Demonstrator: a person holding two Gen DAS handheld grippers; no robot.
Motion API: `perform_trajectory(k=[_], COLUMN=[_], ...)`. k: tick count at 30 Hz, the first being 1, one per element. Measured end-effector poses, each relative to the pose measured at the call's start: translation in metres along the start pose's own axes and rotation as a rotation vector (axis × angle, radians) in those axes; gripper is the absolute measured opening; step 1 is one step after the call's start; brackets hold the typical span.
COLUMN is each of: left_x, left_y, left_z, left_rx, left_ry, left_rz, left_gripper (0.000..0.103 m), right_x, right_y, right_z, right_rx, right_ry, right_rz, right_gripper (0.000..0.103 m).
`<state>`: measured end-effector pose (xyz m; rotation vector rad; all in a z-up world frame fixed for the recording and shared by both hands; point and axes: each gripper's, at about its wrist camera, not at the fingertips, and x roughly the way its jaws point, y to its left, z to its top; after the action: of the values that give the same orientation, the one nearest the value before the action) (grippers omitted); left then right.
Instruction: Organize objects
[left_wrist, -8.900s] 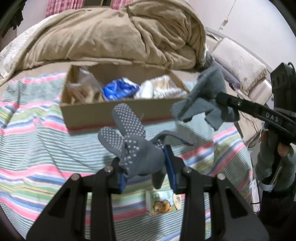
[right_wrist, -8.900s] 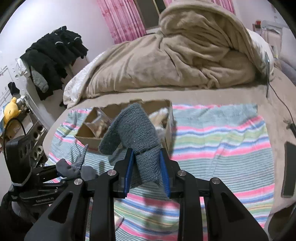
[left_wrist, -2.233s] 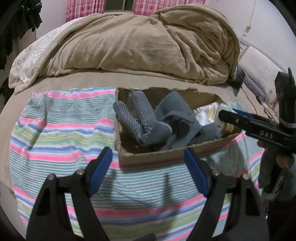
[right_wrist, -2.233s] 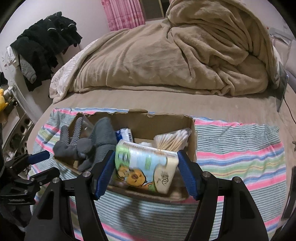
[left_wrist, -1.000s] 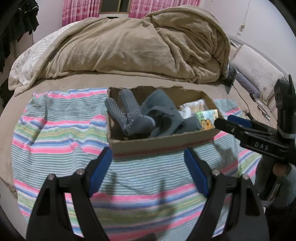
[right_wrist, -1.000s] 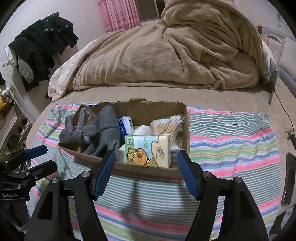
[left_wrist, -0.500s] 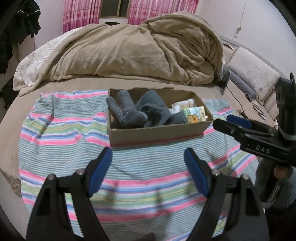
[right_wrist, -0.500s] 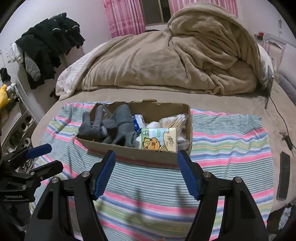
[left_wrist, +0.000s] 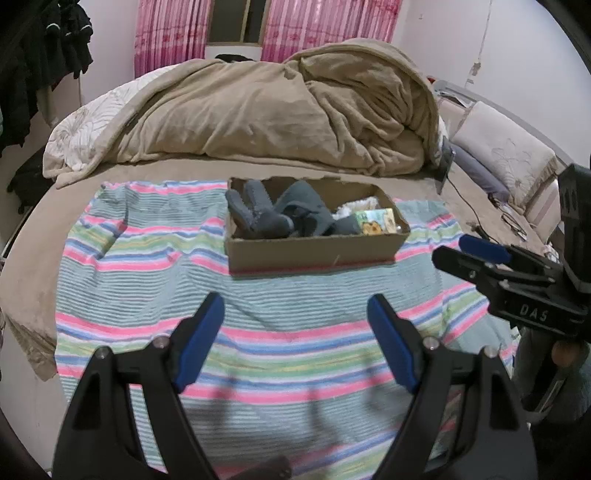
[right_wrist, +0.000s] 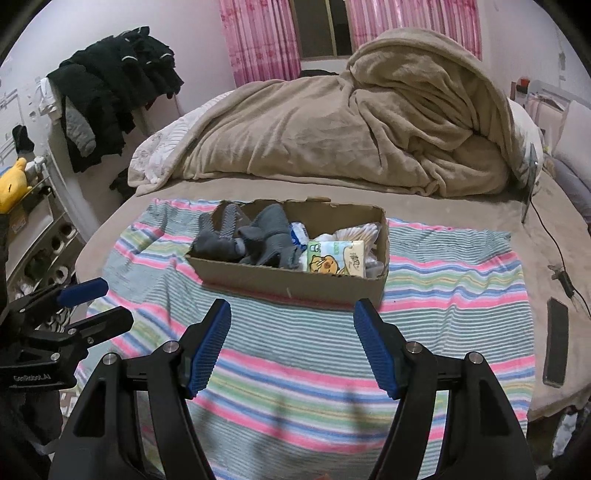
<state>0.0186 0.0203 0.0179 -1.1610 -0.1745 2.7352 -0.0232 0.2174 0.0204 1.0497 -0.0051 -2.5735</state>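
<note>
Gloves (right_wrist: 221, 236) at left end of cardboard box (right_wrist: 288, 284), soft, light, pinch anywhere; tissue pack (right_wrist: 332, 258) right, squashy, grip by sides. Left tongs (left_wrist: 295, 317), right tongs (right_wrist: 291, 325) near, both released, empty.

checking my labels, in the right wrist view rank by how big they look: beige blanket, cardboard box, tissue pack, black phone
1. beige blanket
2. cardboard box
3. tissue pack and black phone look alike in size, so no ranking between them.
</note>
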Motion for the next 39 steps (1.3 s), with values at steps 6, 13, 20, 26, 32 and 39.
perform_trajectory(k=[6, 13, 20, 26, 32, 39], left_x=[-0.020, -0.045, -0.067, -0.076, -0.078, -0.077], left_y=[-0.007, -0.013, -0.018, -0.018, -0.019, -0.020], left_z=[-0.005, -0.008, -0.012, -0.013, -0.013, -0.012], left_rx=[0.015, 0.021, 0.027, 0.030, 0.035, 0.039], left_ry=[-0.020, -0.061, -0.090, -0.104, -0.108, -0.106], left_rz=[-0.001, 0.007, 0.035, 0.046, 0.050, 0.053], left_gripper=[0.081, 0.093, 0.095, 0.095, 0.096, 0.096], right_x=[-0.023, -0.045, -0.069, -0.079, -0.083, -0.081], right_y=[0.012, 0.021, 0.025, 0.025, 0.027, 0.026], right_z=[-0.005, -0.009, -0.011, -0.011, -0.011, -0.011], right_rx=[-0.013, -0.019, -0.013, -0.008, -0.008, -0.007], right_ry=[-0.024, -0.050, -0.088, -0.102, -0.106, -0.096], right_rz=[0.007, 0.013, 0.009, 0.009, 0.014, 0.019], right_gripper=[0.072, 0.072, 0.072, 0.073, 0.080, 0.080])
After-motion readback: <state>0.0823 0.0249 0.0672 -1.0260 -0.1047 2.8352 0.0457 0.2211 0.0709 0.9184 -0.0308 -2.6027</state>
